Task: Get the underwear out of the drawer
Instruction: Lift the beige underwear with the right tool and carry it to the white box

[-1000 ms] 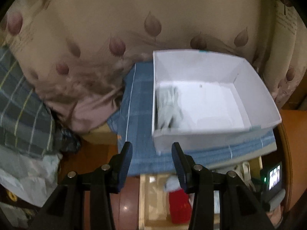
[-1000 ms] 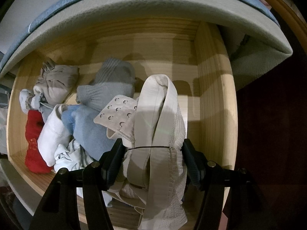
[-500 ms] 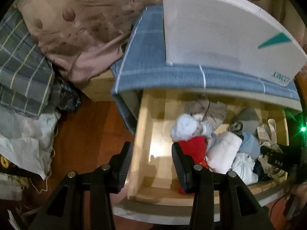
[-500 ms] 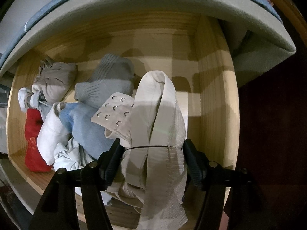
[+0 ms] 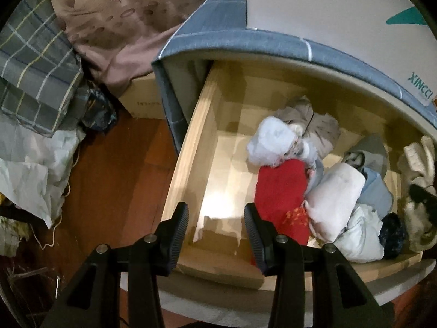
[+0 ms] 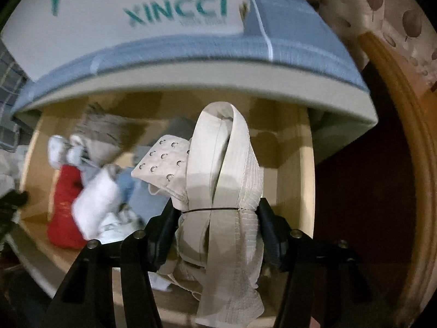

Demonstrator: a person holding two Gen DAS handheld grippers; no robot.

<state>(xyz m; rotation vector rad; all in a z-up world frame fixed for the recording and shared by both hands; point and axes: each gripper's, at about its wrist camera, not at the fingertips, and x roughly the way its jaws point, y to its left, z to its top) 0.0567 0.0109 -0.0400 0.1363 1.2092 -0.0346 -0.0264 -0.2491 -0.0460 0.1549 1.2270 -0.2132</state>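
**Soft stuff, grab it by the bunch, not by a strap**

Wooden drawer [image 5: 207, 142] first: pale smooth boards, pulled out from under a top draped in blue checked cloth [image 5: 218, 32], with a white cardboard box [image 6: 131, 8] sitting on that cloth. Dark reddish floor and a heap of bedding sit off at 9 to 10 o'clock in the left view.

Your right gripper [image 6: 215, 218] has the beige bra [image 6: 224, 169] between its jaws, and they're closing in on it right now; the pads are already pinching the bundled middle, where a thin dark band cinches it. A wide strap loops up toward 12 o'clock, a hook-and-eye tab with little metal rings sticks out at 10, and a ribbed tail dangles past 6. It's light and floppy, nothing stiff in it. I'd say the loose ends will swing and could snag on the drawer front, so lift straight and keep hold of the thick bunch rather than a single strap.

Your left gripper [image 5: 215, 224] is empty, fingers apart, hanging over the bare left end of the drawer. What's left lies from 1 to 4 o'clock of it: a red folded piece [image 5: 281, 191] touching a white roll [image 5: 338, 194], a fuzzy white bundle [image 5: 273, 142] above them, a taupe one [image 5: 314, 120] behind, and pale blue [image 5: 377, 188] further right. All soft knits, easy to squash, probably a bit slippery when rolled. Pinch across a roll's middle.
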